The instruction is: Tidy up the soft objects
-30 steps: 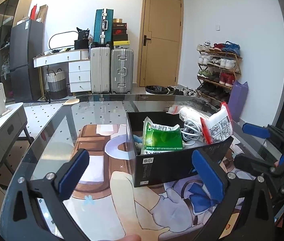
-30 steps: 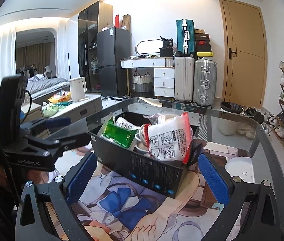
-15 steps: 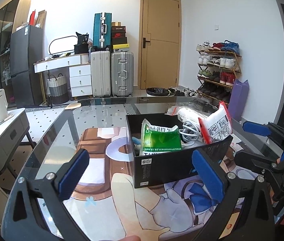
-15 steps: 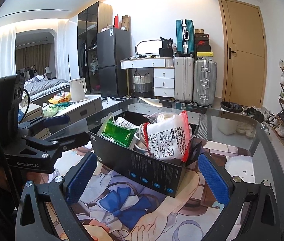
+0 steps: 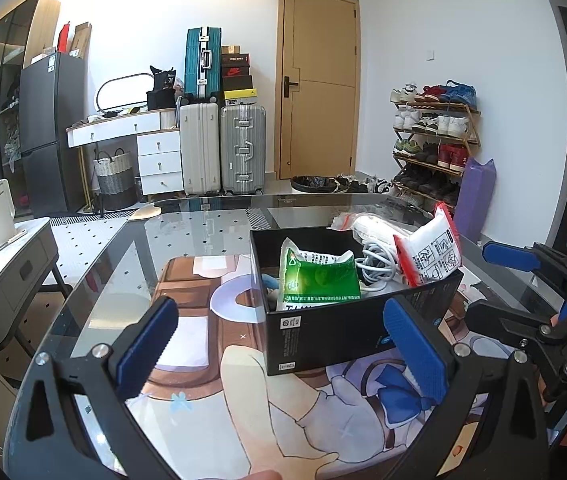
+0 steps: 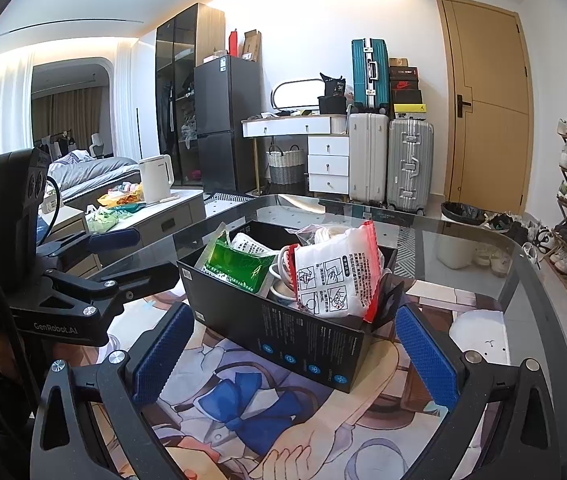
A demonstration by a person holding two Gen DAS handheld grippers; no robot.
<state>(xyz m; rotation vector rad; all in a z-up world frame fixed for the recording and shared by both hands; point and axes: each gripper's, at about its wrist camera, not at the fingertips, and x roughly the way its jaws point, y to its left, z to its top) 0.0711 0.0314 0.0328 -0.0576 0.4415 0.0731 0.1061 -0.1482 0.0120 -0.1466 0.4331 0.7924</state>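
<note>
Both tools, left tool (image 5: 281, 346) and right tool (image 6: 291, 354), gape empty near black box (image 5: 335, 332).

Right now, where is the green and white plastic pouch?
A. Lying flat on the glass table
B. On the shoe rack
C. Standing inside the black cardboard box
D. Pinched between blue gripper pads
C: the green and white plastic pouch stands inside the black cardboard box, while the left gripper and right gripper are open and empty.
</note>
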